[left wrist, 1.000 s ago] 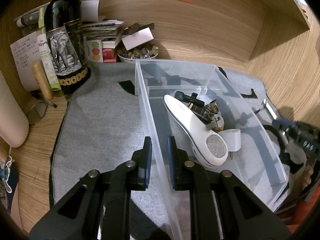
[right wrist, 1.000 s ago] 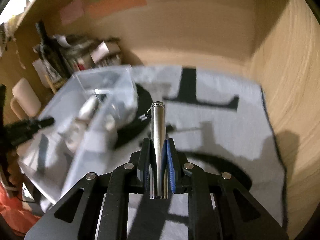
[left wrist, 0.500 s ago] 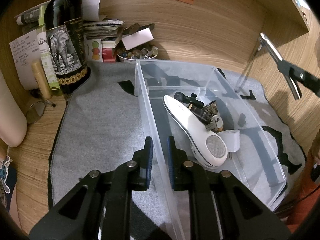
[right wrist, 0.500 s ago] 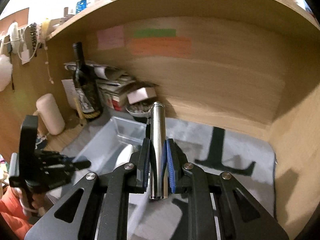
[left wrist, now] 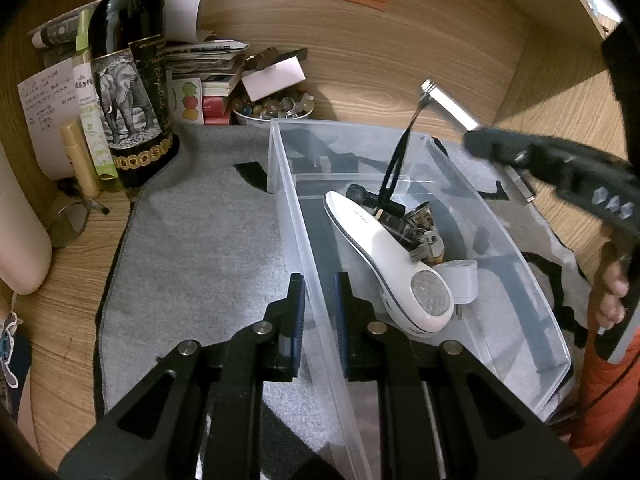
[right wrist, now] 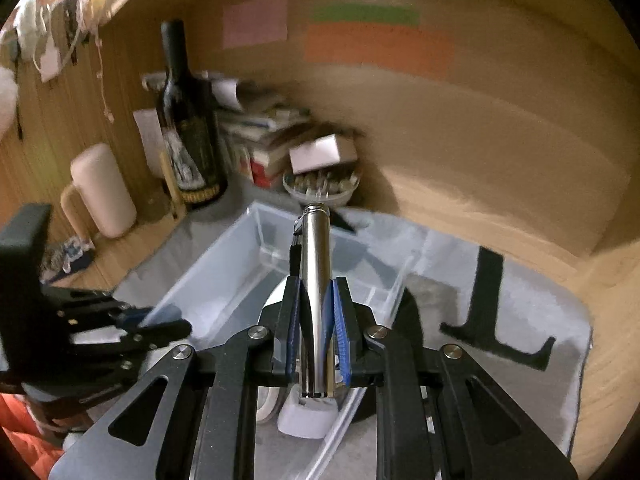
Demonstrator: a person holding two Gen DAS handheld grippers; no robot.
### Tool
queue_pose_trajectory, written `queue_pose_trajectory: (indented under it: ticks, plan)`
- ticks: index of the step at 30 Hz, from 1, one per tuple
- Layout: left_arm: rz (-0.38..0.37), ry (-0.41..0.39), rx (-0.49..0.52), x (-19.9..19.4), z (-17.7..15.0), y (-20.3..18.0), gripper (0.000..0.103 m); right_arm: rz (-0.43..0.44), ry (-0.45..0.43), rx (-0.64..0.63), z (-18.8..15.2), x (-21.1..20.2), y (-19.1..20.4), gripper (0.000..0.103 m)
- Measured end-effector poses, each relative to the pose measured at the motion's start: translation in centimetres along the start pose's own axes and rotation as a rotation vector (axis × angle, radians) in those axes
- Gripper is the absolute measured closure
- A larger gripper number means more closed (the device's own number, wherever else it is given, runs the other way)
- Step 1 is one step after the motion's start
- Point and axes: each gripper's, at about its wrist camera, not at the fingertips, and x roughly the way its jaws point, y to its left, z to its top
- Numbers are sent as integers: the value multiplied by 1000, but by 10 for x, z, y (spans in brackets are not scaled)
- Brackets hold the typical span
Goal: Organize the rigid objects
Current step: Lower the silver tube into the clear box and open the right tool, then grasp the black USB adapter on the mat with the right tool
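Wooden alcove walls frame a grey mat (left wrist: 192,240) bearing a clear plastic bin (left wrist: 516,248). Left gripper (left wrist: 318,312) – jaws clamped on the bin's near-left wall. Right gripper (right wrist: 316,328) – closed around a silver metal cylinder (right wrist: 316,280), held above the bin, black cord (left wrist: 394,168) dangling onto a white lint shaver (left wrist: 384,256) inside.

Right hand-held gripper (right wrist: 316,320) with metal cylinder (right wrist: 316,280) now over clear bin (right wrist: 224,264), no longer beside it.
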Motion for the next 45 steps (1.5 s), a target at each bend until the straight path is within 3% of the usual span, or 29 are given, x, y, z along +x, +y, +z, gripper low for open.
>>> queue_pose_trajectory:
  ticks: [7, 14, 18, 21, 24, 28, 33, 40, 45]
  plan:
    - [1, 0, 0, 0, 0, 1, 88, 7, 139, -32, -11, 39, 4, 89]
    - [1, -1, 0, 0, 1, 5, 88, 21, 186, -30, -14, 47, 7, 88]
    - [-1, -1, -1, -1, 1, 5, 88, 9, 172, -16, -14, 39, 7, 63]
    - [-1, -1, -2, -1, 1, 6, 88, 8, 144, -12, -13, 30, 6, 62]
    - [0, -1, 0, -1, 2, 7, 88, -5, 119, -7, -11, 22, 3, 50]
    - [0, -2, 0, -2, 1, 6, 88, -45, 68, 9, -10, 3, -6, 45]
    - [-1, -2, 0, -2, 0, 6, 88, -127, 10, 54, -12, -27, -30, 25]
    - [0, -2, 1, -2, 1, 5, 88, -233, 49, 153, -32, -41, -73, 22]
    - [1, -1, 2, -3, 1, 7, 88, -236, 126, 177, -56, -22, -88, 22]
